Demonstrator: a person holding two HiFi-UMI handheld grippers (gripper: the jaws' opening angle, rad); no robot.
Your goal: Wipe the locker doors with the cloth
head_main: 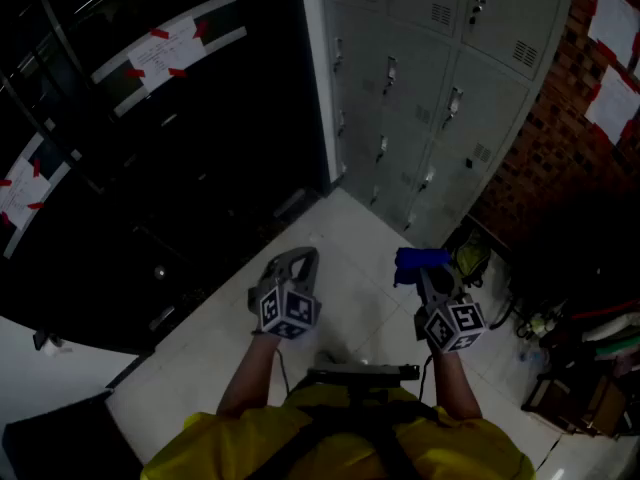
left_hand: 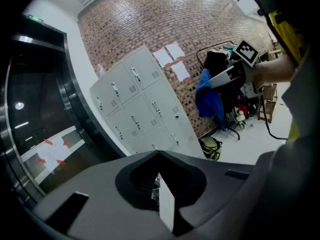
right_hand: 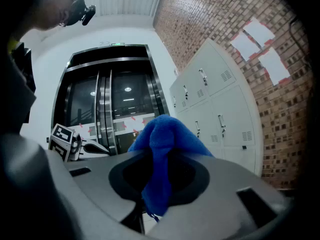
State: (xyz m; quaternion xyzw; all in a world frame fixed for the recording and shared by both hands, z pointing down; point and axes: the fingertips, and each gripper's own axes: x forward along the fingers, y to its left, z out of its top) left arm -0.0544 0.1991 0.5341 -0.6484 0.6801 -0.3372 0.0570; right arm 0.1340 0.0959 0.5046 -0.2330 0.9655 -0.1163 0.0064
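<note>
Grey metal lockers (head_main: 440, 78) stand ahead against a brick wall, their doors closed; they also show as lockers (left_hand: 142, 101) and lockers (right_hand: 217, 109). A blue cloth (head_main: 420, 260) is pinched in my right gripper (head_main: 432, 273), bunched and drooping over the jaws as the cloth (right_hand: 162, 154). My left gripper (head_main: 298, 265) is held beside it, jaws together with nothing between them (left_hand: 162, 191). From the left gripper view the cloth (left_hand: 207, 96) hangs from the right gripper. Both grippers are well short of the lockers.
Dark glass doors (head_main: 150, 138) with red-and-white tape fill the left. A yellow-green bag (head_main: 472, 258) lies at the lockers' foot. Clutter and cables (head_main: 580, 338) sit along the brick wall (head_main: 570, 148) on the right. White tiled floor (head_main: 340, 238) leads to the lockers.
</note>
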